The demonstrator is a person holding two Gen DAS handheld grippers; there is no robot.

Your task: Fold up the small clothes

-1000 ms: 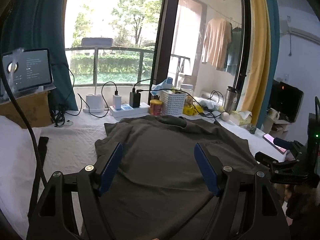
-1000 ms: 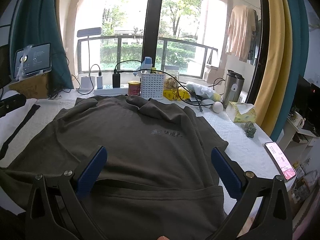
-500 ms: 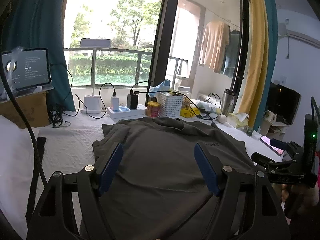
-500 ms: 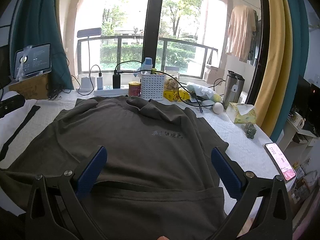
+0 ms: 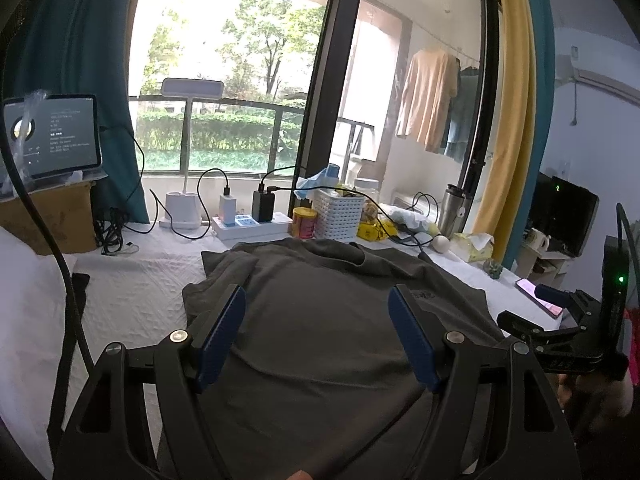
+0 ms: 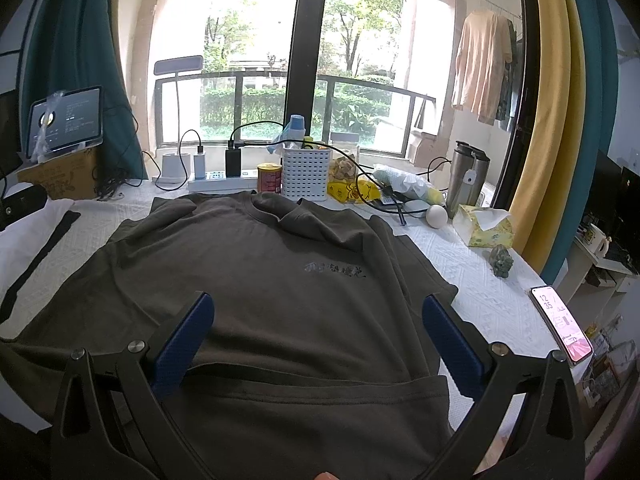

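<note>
A dark olive T-shirt (image 6: 280, 280) lies spread face up on the white quilted table cover (image 6: 480, 300), collar toward the window, with small dark lettering on its chest. Its bottom hem is folded up across the near part. My right gripper (image 6: 318, 308) hovers open above the shirt's lower middle, nothing between its blue pads (image 6: 188, 340). My left gripper (image 5: 318, 300) is also open over the same T-shirt (image 5: 320, 320), above its left half. The right gripper's black body (image 5: 560, 332) shows at the right edge of the left wrist view.
Behind the collar stand a white basket (image 6: 306, 174), a red can (image 6: 269, 177), a power strip (image 6: 216, 180) with chargers and cables, and a lamp base (image 6: 174, 168). A metal flask (image 6: 466, 178), tissue box (image 6: 484, 226), egg-shaped ball (image 6: 437, 215) and phone (image 6: 560, 322) lie right. A tablet (image 6: 66, 122) sits left.
The left gripper has risen and drawn back slightly, so the shirt sits lower in its view. The right gripper and the shirt have barely moved. Both grippers stay open.
</note>
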